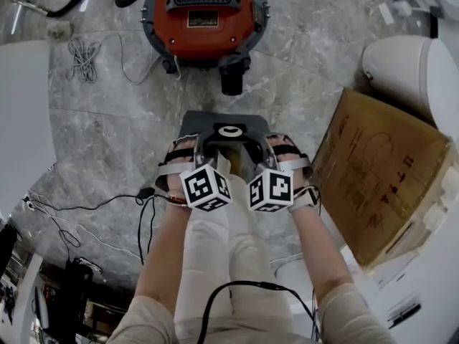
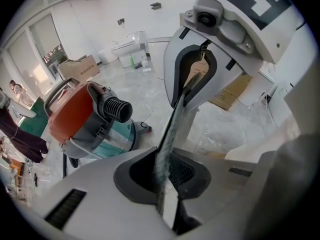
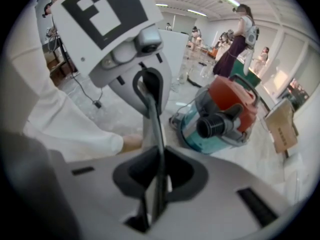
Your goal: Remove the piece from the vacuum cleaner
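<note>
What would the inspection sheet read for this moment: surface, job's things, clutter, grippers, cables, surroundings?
Surface: grey marble floor; no table in view.
Job's things: red vacuum cleaner stands on the floor, its hose port bare; flat grey piece held apart from it.
Clutter: cardboard box at the right.
Grippers: left gripper and right gripper both shut on the piece.
Cables: black cable and coiled white cord lie loose on the floor.
Surroundings: open hall; people standing in the background.
</note>
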The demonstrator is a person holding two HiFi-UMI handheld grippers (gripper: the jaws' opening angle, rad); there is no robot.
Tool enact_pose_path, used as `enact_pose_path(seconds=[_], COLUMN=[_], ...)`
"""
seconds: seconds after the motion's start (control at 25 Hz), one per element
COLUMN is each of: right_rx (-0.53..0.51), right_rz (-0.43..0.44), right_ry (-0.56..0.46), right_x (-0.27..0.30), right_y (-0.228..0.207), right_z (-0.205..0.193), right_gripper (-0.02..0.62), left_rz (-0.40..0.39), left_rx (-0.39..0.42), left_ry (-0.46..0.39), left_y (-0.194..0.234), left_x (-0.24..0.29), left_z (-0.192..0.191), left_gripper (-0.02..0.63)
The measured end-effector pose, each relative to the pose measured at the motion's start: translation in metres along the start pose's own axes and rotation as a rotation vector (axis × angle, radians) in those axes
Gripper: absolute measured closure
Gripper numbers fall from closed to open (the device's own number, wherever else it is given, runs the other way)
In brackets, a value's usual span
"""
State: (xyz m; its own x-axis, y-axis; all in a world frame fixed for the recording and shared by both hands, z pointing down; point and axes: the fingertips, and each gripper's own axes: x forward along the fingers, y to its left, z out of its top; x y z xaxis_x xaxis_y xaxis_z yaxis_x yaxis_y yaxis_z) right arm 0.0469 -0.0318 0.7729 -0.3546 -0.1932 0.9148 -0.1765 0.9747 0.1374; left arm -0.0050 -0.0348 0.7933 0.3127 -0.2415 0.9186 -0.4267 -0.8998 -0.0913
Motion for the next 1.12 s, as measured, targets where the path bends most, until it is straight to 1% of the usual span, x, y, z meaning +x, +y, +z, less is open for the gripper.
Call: enact_pose_path(seconds=[0.28, 0.48, 0.56, 0.64, 0.84, 1.12], right_rx=[0.06, 0.089, 0.097, 0.107, 0.117, 0.109], right_rz=[0.021, 0.016, 0.021, 0.03, 0.046, 0.061], right_ry=[-0.033, -0.094, -0.109, -0.123, -0.15, -0.159], right_x=[-0.013, -0.031, -0.039, -0.047, -0.068, -0.098], right_y=[-0.002, -0.016, -0.021, -0.027, -0.035, -0.037], right_z=[0.003, 0.01, 0.014, 0.018, 0.027, 0.041], right_gripper=[0.551, 0.55, 0.55, 0.55, 0.549, 0.549], left_rz=[0.012, 0.002, 0.004, 0.014, 0.009, 0.023], left_rx=[-0.011, -0.072, -0.077, -0.072, -0.087, -0.094], left_ry=[-0.013, -0.067, -0.08, -0.084, -0.076, -0.078], left_y=[0.001, 0.01, 0.014, 0.019, 0.025, 0.026], left_x=[-0.011, -0.025, -0.032, -0.04, -0.062, -0.095], left_z=[0.008, 0.021, 0.027, 0.032, 0.043, 0.054], left_gripper=[0.552, 0.552, 0.552, 0.552, 0.552, 0.552])
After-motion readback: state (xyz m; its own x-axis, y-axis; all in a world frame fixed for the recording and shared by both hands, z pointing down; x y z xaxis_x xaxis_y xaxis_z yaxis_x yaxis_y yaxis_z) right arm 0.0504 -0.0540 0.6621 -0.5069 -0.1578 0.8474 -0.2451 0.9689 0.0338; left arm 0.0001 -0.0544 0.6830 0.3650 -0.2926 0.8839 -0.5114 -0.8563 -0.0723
